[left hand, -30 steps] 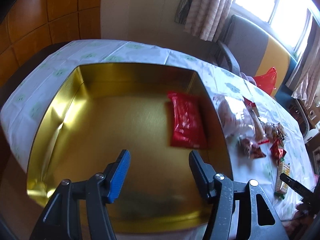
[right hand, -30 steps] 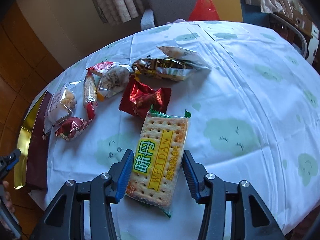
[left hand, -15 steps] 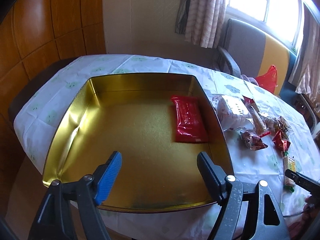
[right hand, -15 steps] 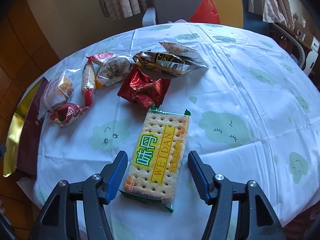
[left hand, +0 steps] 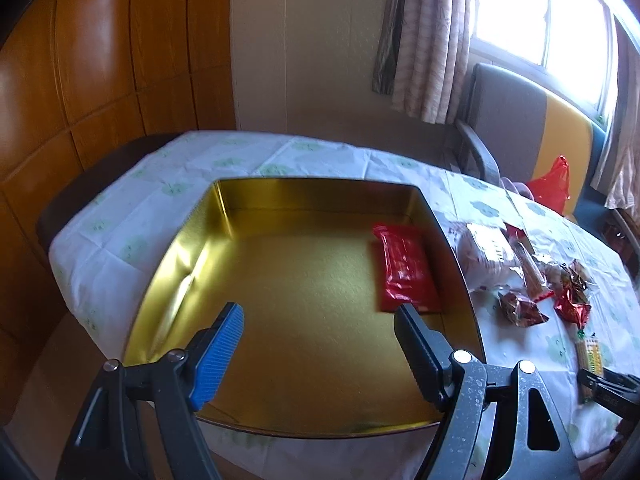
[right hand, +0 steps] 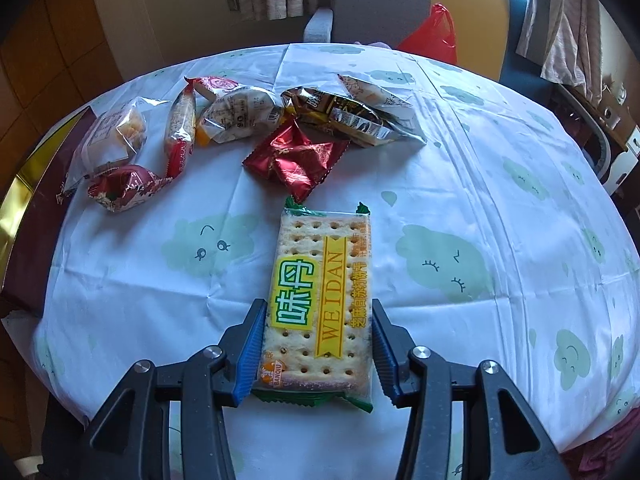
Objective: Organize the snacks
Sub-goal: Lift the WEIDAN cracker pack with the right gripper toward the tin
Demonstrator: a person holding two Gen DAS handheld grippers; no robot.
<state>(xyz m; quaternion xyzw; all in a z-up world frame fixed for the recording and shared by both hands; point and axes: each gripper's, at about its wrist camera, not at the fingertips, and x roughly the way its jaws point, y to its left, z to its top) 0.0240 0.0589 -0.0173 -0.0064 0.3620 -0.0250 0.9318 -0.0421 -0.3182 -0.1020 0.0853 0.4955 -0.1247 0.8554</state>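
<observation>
Only partly visible, the cracker packet [right hand: 320,304] sits between closing right tongs [right hand: 318,316].

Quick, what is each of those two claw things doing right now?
Left gripper: jaws open, nothing between them, above the gold tin.
Right gripper: jaws closing on the cracker packet, pads at its sides.

Round table, cloud-print cloth, snacks and a gold tin

The table [right hand: 500,184] wears a white cloth with pale green clouds. On it a cracker packet [right hand: 320,292] lies nearest; beyond it a crumpled red foil wrapper [right hand: 296,156], a dark foil packet [right hand: 340,116], a round pastry pack [right hand: 236,114], a slim stick pack [right hand: 180,132], a clear bag [right hand: 108,140] and a small red-and-white pack [right hand: 120,190]. At the cloth's left stands an open gold tin [left hand: 192,264].
</observation>
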